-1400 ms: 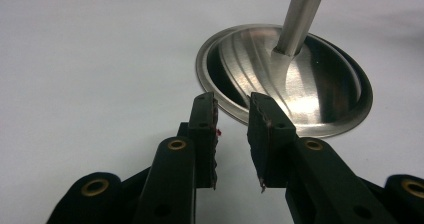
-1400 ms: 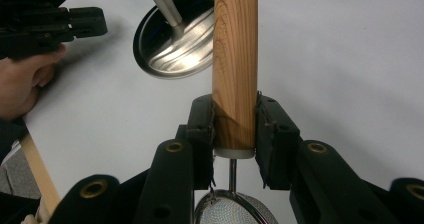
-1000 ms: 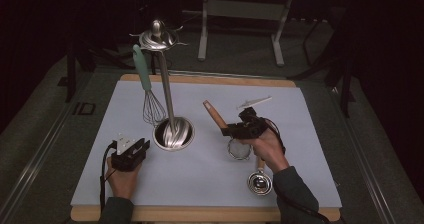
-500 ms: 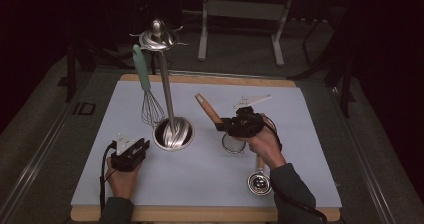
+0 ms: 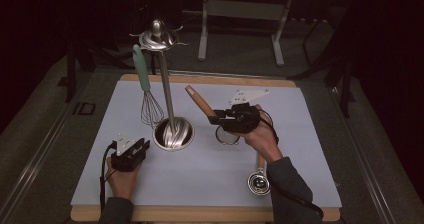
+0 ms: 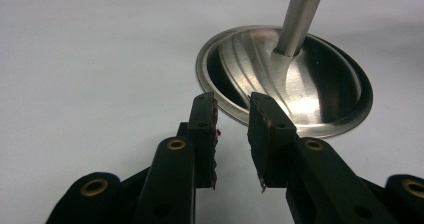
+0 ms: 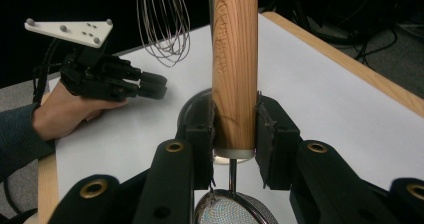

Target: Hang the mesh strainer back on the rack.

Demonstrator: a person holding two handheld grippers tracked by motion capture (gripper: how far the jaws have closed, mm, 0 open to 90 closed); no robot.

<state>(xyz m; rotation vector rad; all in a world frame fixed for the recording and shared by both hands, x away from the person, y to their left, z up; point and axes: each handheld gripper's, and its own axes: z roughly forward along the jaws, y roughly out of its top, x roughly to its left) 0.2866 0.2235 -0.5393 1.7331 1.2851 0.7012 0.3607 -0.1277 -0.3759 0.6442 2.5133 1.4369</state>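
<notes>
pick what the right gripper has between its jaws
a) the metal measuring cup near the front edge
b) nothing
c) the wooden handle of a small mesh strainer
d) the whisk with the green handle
c: in the right gripper view the right gripper has both pads pressed on the strainer's wooden handle, with the mesh bowl hanging below the jaws.

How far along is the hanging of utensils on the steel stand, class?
Done: the teal-handled wire whisk hangs from the tall steel utensil stand. In hand: the right gripper clamps the wooden-handled mesh strainer, lifted off the table. Left: hang it, then the steel measuring spoon lying near the front edge.
</notes>
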